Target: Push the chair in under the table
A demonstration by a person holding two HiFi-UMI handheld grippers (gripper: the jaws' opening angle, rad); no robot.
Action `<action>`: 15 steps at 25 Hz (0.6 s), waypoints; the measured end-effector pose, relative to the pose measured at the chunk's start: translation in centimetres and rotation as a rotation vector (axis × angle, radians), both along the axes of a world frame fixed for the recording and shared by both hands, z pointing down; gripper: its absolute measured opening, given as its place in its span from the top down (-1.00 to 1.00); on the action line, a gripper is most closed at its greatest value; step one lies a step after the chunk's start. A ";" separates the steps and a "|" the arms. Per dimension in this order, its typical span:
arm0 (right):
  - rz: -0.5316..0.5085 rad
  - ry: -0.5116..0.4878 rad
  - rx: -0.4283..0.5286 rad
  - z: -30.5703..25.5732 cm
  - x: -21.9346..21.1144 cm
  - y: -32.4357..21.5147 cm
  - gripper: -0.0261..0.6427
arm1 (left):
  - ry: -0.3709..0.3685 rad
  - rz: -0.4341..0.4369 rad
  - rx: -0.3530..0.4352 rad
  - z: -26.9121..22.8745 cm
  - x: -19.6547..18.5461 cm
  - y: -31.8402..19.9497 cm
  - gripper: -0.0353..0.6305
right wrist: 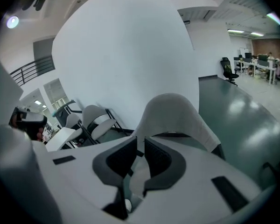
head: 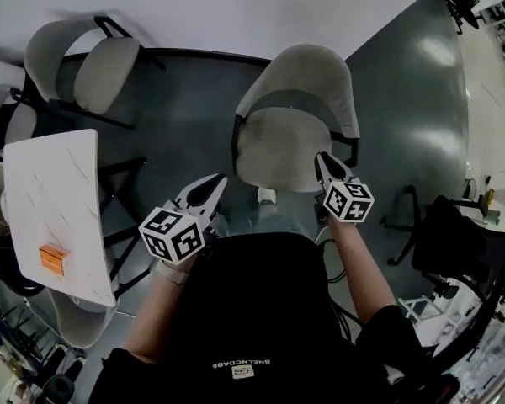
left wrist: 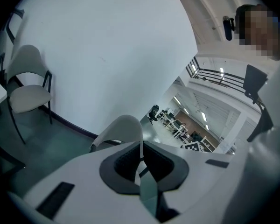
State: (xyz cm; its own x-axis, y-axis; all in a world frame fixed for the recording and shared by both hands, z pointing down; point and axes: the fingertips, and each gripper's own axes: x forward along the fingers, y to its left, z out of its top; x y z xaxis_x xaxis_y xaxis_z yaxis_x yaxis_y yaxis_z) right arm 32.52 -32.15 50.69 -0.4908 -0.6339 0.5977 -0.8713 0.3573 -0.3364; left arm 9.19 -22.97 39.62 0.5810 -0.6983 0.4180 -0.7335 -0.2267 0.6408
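Nearest the head camera, just past the person's black top, the left gripper is clenched, its pads pressed together on nothing, above the dark grey floor beside the seat's near left edge. The right gripper has its jaws a narrow slit apart and empty, with its tips over the seat's near right edge; contact cannot be told. Beyond them, the pale grey shell chair with a black metal frame stands on open floor, its back toward the white wall. It is well apart from the white rectangular table at the left, not under it. A small orange box lies near that table's near left corner. Farther off, more grey chairs stand by the wall.
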 end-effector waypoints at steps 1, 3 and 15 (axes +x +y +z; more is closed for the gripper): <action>-0.008 0.013 -0.011 0.9 0.9 -0.6 0.81 | -0.006 -0.012 -0.008 0.2 0.5 -0.3 0.88; -0.024 0.043 -0.034 2.7 2.7 -1.8 0.75 | -0.023 -0.031 -0.026 0.5 1.6 -0.7 0.88; -0.028 0.231 -0.175 13.5 12.0 -5.8 0.42 | -0.108 -0.080 -0.109 2.7 7.2 -2.3 0.88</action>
